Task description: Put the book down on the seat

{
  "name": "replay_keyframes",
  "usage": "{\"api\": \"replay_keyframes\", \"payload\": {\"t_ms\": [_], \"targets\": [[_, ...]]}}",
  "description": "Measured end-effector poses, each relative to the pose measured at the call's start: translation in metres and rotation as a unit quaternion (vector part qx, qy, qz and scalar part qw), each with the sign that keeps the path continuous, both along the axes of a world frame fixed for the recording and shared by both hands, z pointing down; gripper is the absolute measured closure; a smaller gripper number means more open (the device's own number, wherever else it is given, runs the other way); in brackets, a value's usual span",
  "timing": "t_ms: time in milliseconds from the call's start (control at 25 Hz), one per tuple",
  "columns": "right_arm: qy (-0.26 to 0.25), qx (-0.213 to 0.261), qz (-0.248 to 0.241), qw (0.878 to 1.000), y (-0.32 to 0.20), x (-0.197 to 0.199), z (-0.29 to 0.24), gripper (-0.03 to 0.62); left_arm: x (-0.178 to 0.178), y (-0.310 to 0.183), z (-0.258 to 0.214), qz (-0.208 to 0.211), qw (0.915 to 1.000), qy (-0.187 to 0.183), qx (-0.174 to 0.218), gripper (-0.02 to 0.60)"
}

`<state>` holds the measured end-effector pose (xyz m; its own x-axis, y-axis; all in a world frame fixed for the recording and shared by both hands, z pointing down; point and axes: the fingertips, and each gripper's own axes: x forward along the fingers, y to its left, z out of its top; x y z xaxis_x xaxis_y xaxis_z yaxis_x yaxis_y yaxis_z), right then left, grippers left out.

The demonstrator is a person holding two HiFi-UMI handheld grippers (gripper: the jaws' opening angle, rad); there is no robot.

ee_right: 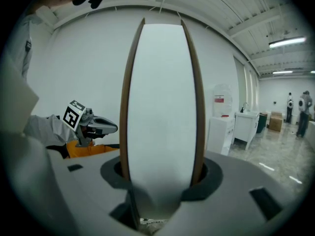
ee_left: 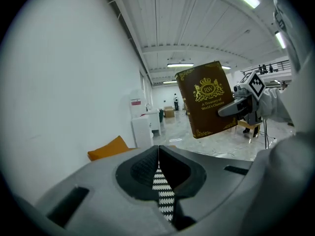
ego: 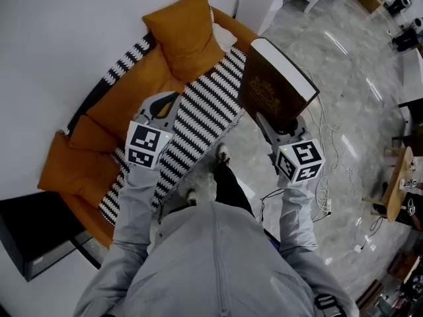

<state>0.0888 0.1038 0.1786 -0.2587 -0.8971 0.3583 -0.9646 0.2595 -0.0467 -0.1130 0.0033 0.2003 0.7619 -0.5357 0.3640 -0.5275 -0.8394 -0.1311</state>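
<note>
My right gripper clamps the brown hardback book, held upright; left gripper pinched together, empty (it hovers over the striped sofa seat)

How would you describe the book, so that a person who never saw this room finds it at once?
Start at the orange sofa with the black-and-white zigzag throw by the white wall. Right of it in the head view, over the marble floor, the right gripper clamps a thick book. Only it has a brown cover with gold ornament and white page edges.
</note>
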Motion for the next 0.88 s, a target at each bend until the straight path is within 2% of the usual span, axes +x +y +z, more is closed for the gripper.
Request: {"api": "replay_keyframes", "payload": {"t_ms": [280,560,880], "targets": [[-0.011,-0.028,-0.021,0.999,-0.039,0.020,0.045,0.361,0.017,-0.031,0.036,-0.025,0.9995,-0.010,-0.016,0.555],[-0.046,-0.058,-0.040,0.996,-0.090,0.035,0.086,0.361,0.033,-0.068,0.074,-0.037,0.9982,-0.024,-0.042,0.555],[-0.099,-0.115,-0.061,0.987,-0.133,0.035,0.158,0.361,0.040,-0.099,0.138,-0.066,0.9926,-0.020,-0.100,0.555]]}}
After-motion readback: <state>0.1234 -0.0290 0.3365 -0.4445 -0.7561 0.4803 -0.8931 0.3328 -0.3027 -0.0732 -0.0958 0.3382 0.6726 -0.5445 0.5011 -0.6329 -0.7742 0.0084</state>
